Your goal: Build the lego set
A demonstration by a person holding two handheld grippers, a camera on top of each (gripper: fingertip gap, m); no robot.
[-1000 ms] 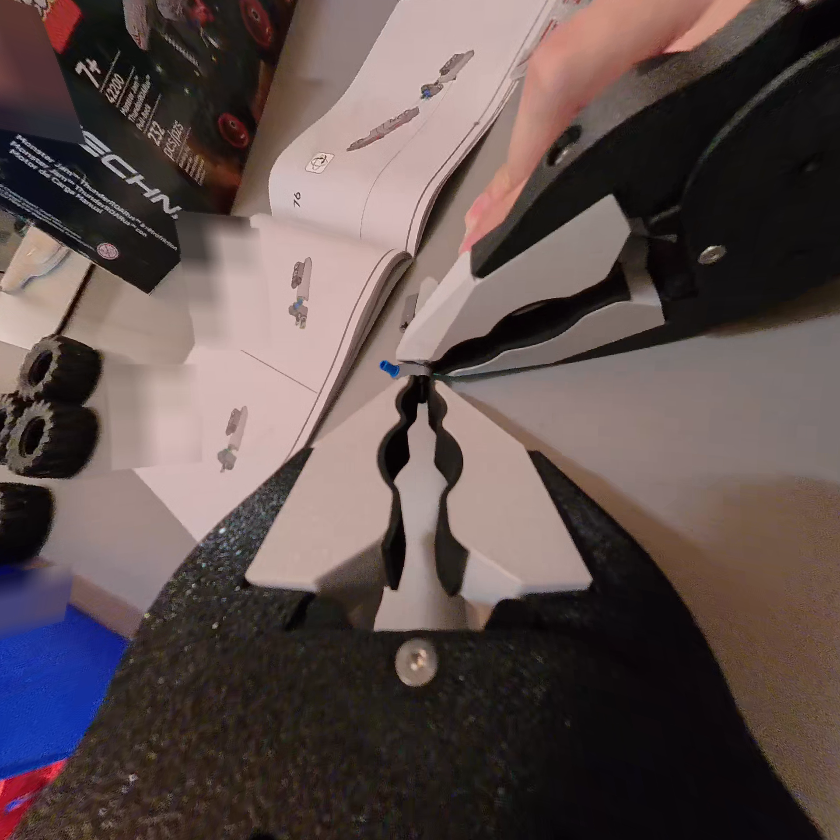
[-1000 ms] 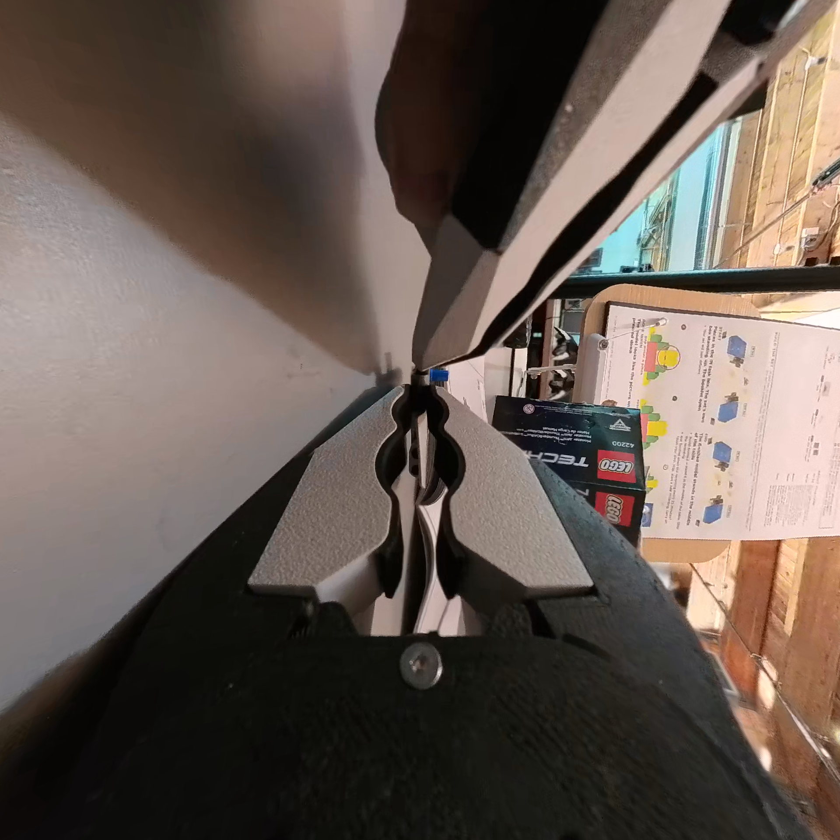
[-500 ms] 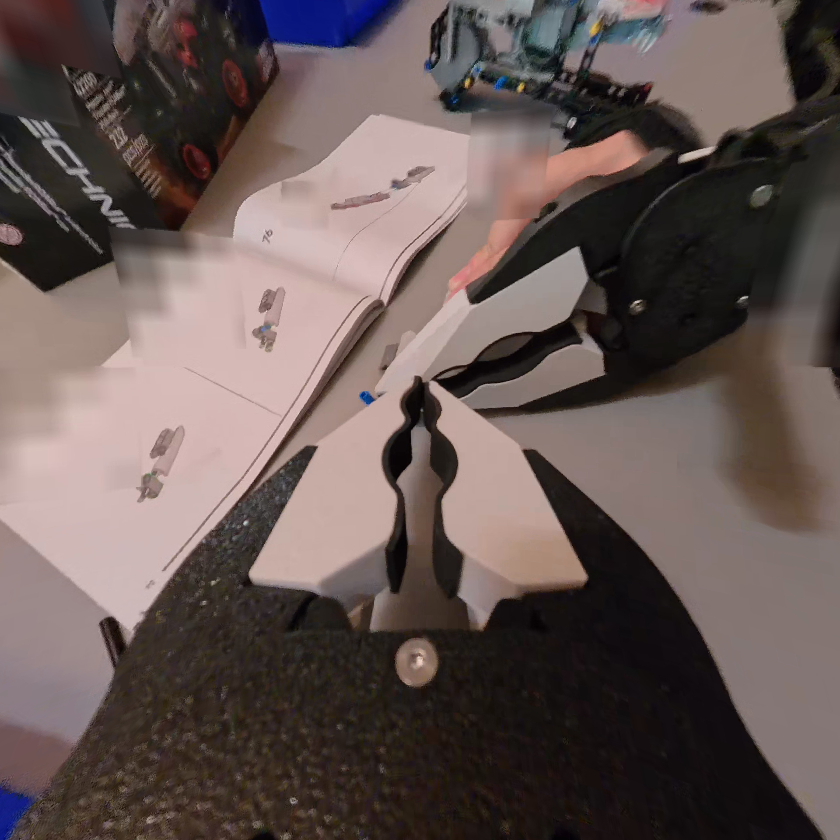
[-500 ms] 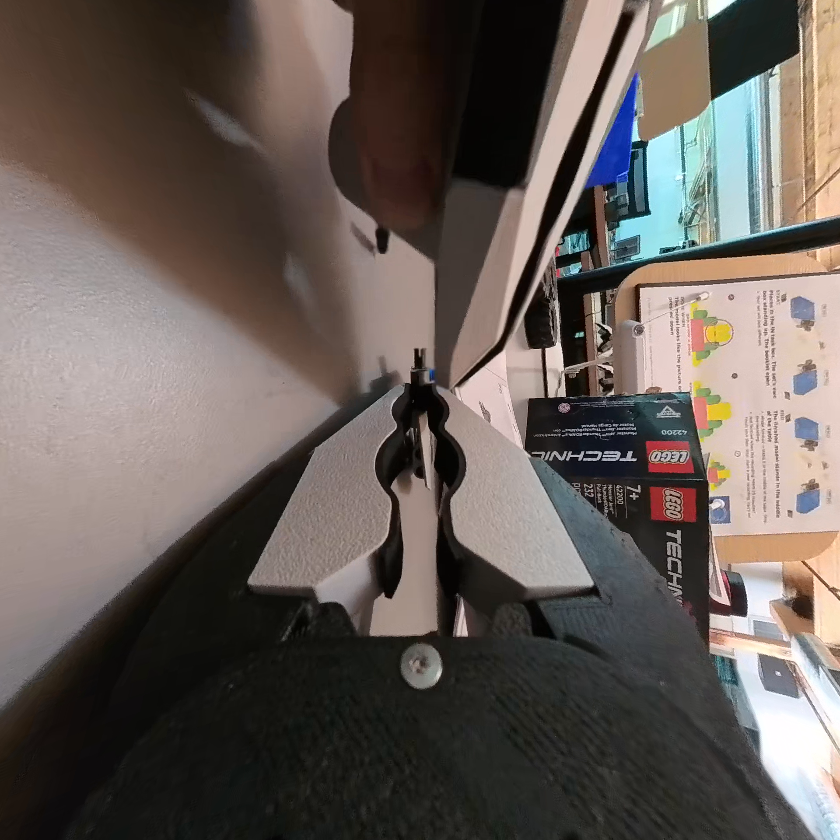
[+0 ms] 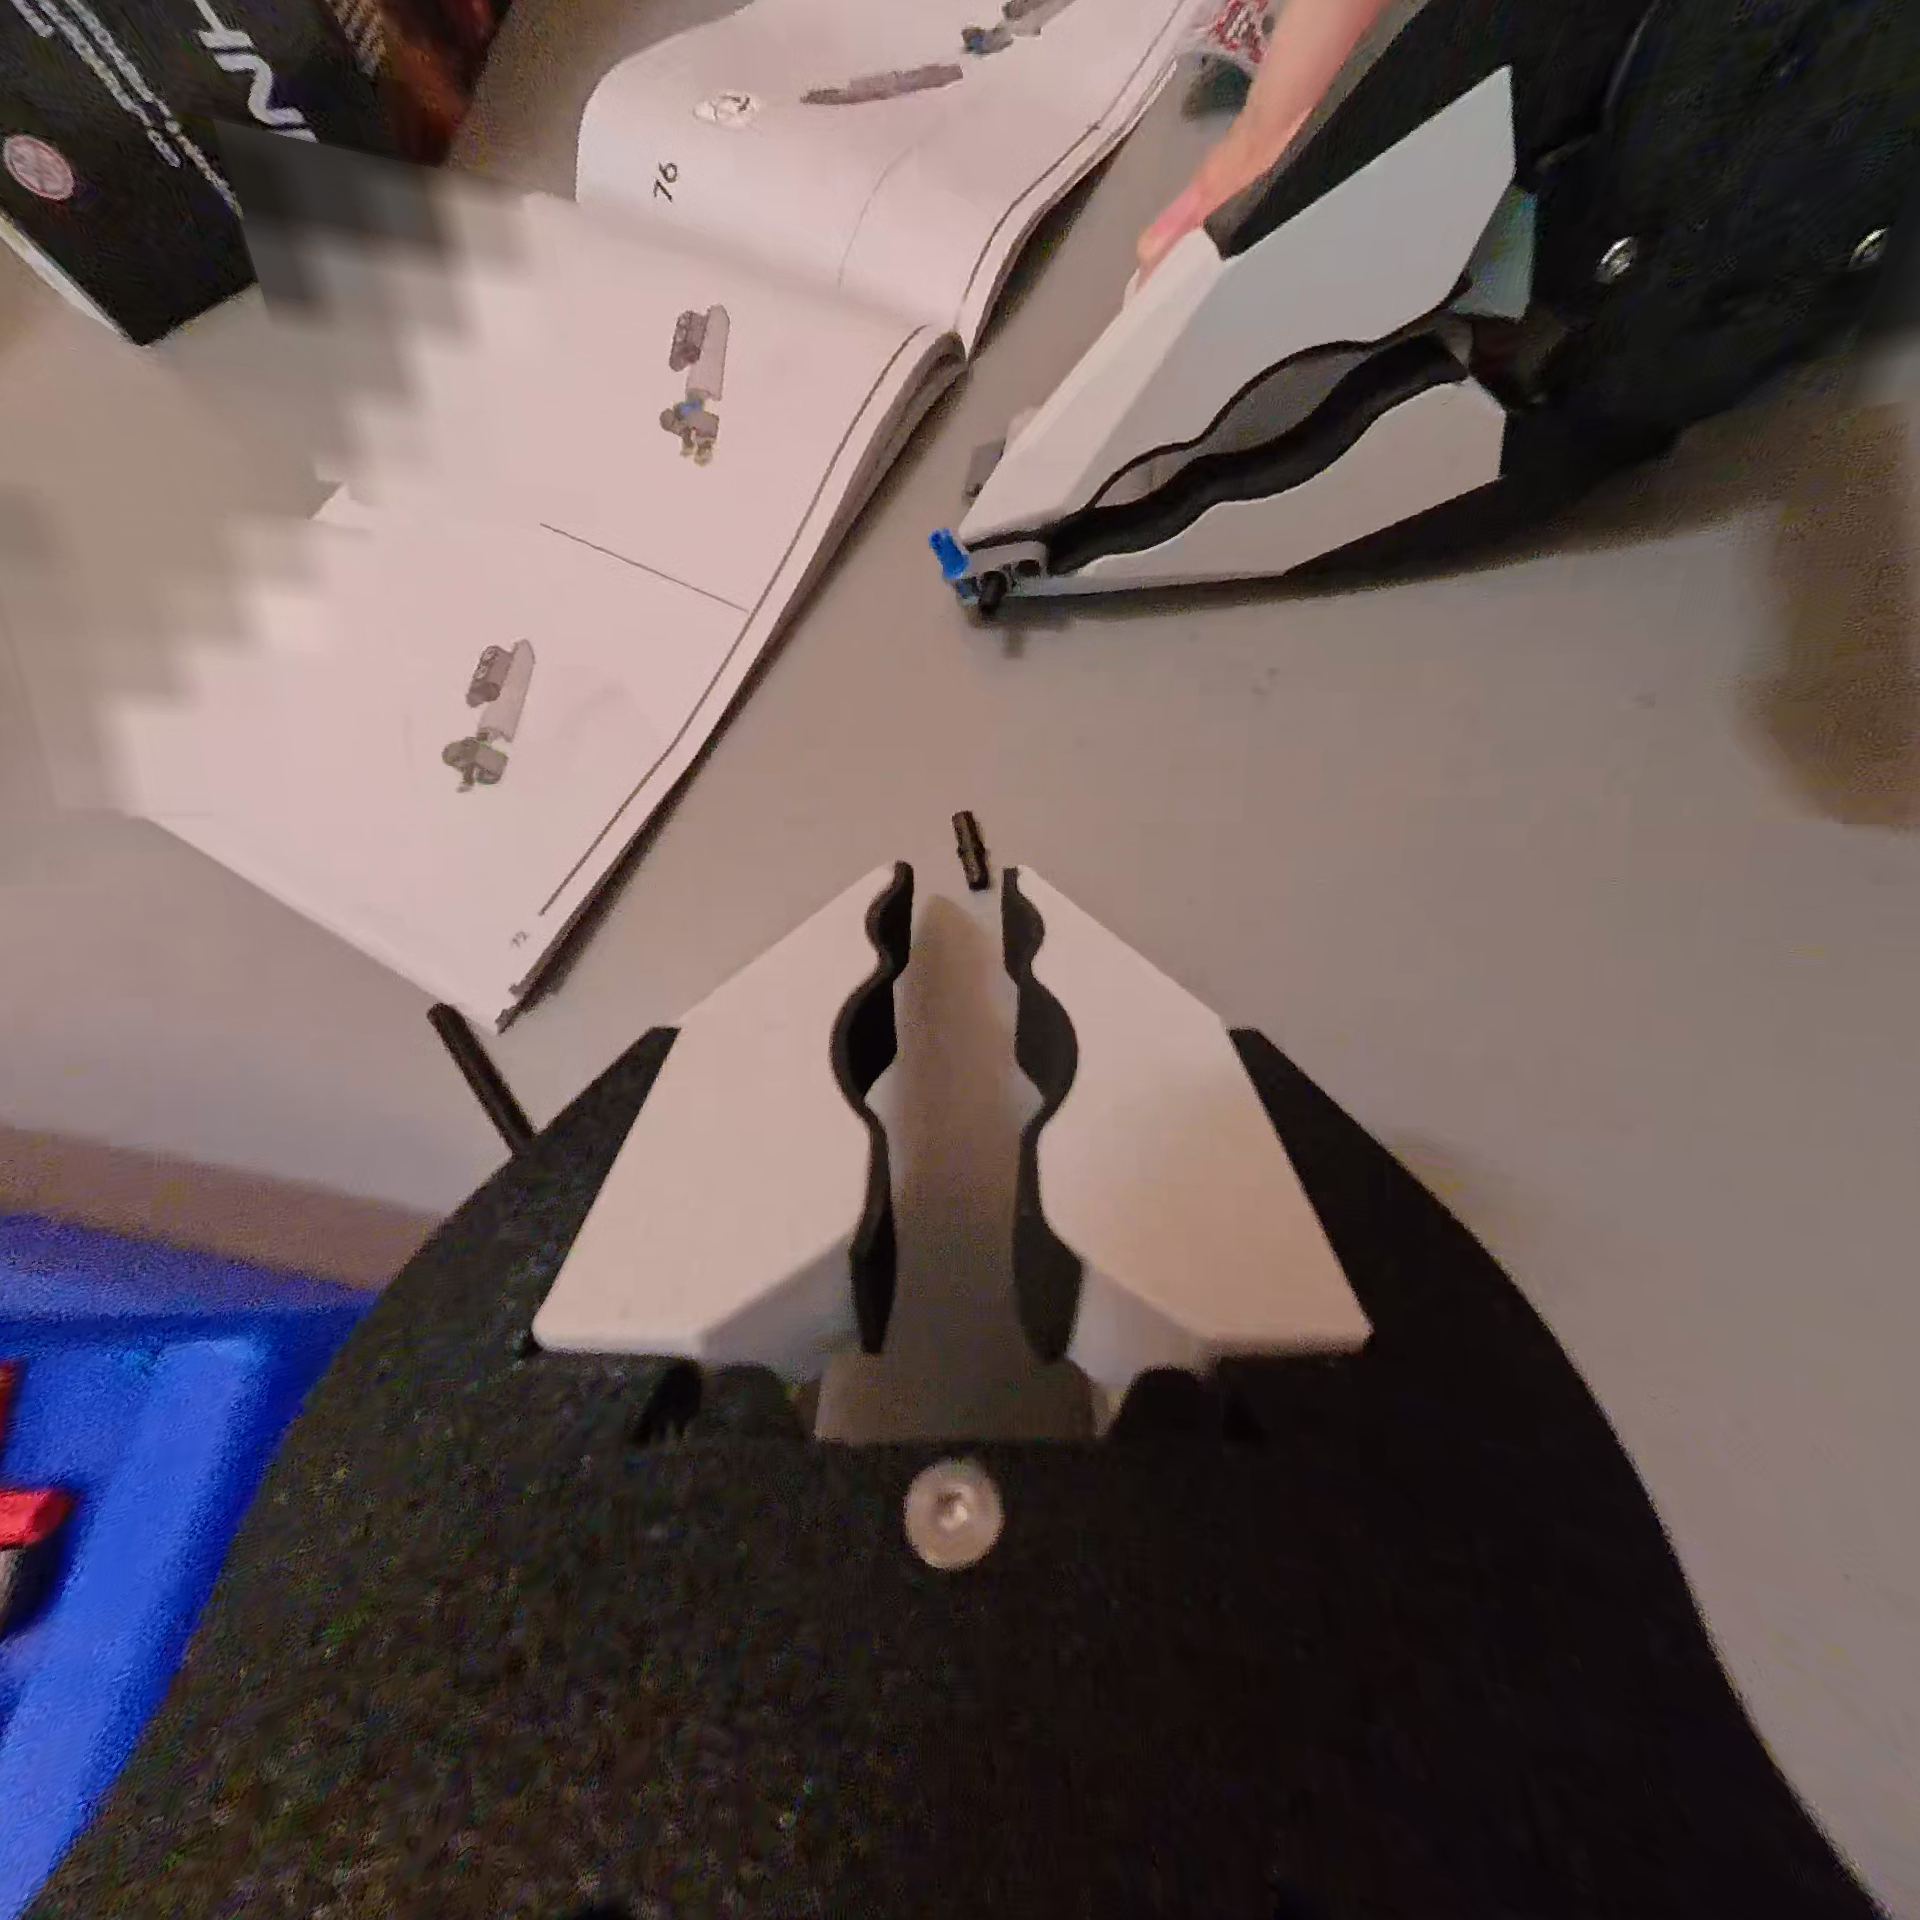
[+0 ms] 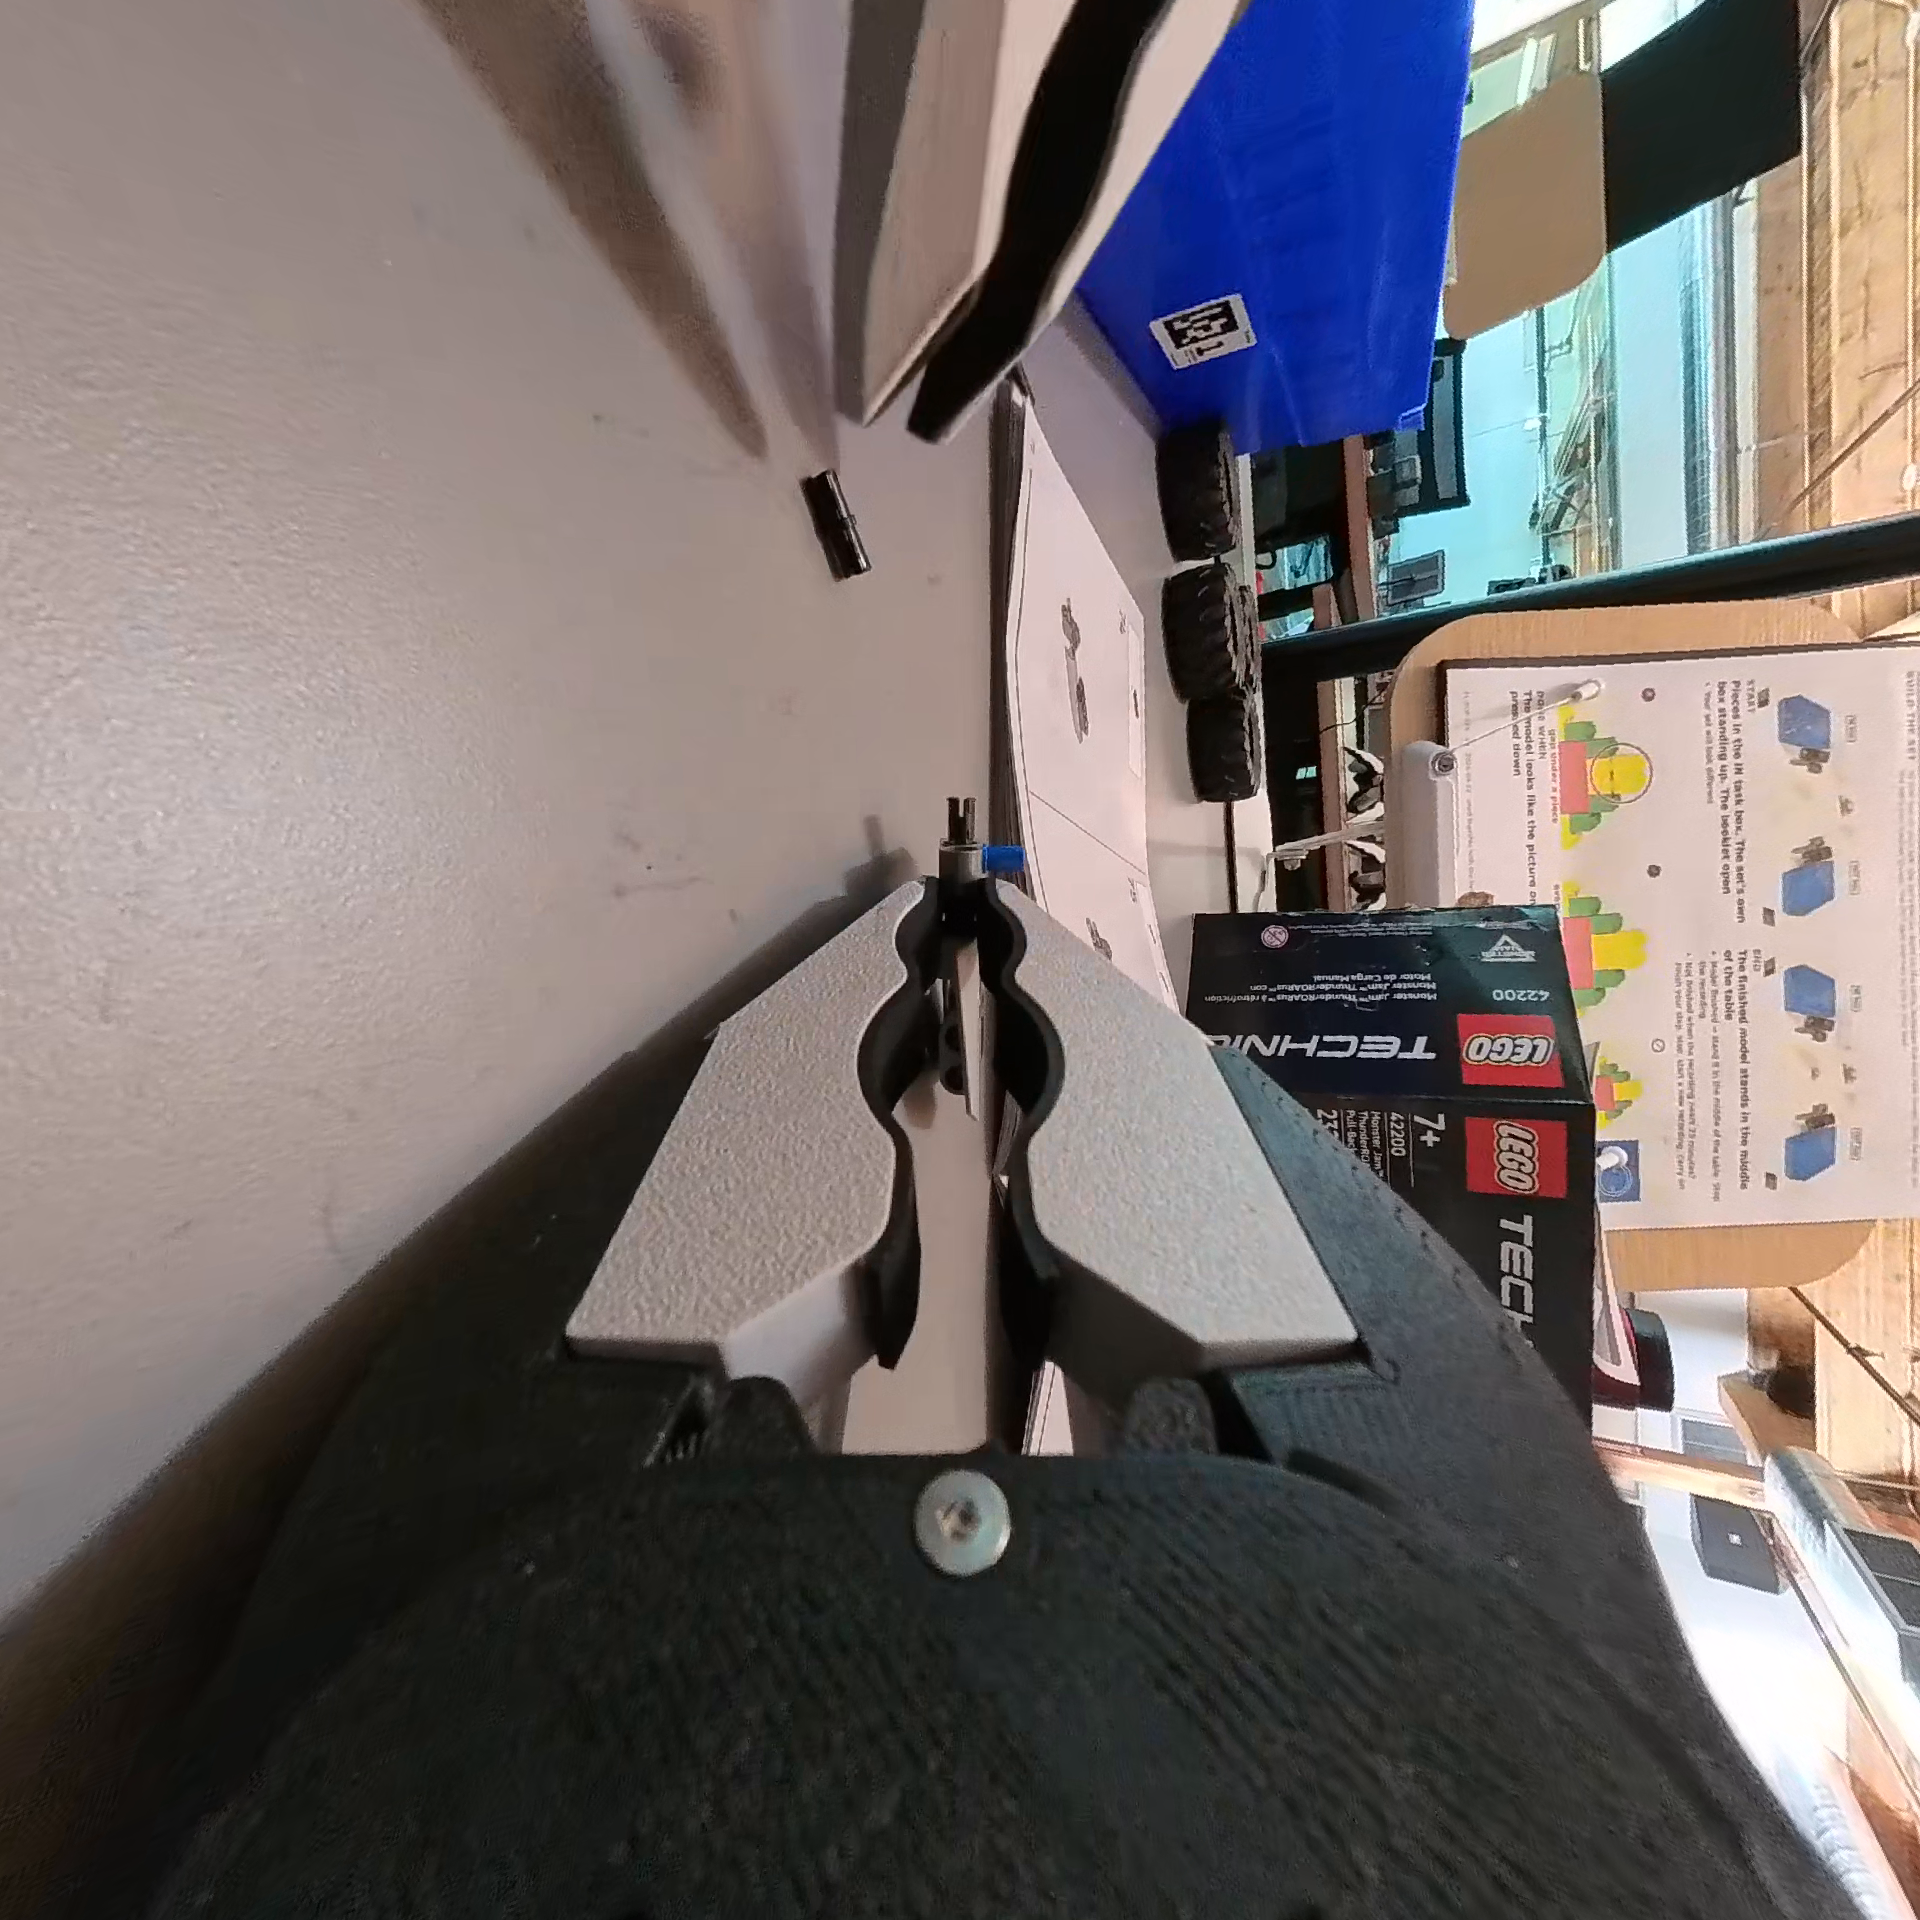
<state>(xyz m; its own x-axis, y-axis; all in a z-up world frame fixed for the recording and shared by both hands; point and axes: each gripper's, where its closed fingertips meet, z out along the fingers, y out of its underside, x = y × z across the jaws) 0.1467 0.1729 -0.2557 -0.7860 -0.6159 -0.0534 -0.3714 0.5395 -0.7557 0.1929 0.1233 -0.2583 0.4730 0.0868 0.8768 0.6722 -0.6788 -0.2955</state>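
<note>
Your left gripper [image 5: 956,883] has backed away from the right one since a second ago, when the two sets of tips were touching, and its jaws now stand parted with nothing between them. A small black plastic connector pin [image 5: 969,852] lies loose on the grey table [image 5: 1455,935] just ahead of those tips — looks to me like it dropped. Your right gripper [image 6: 961,914] stays clenched on the small grey lego assembly with a blue pin and a black pin poking out [image 6: 961,857], held low beside the open white instruction booklet [image 5: 582,582]. So that join probably isn't finished — I'd say you need to re-grab the loose pin first.
</note>
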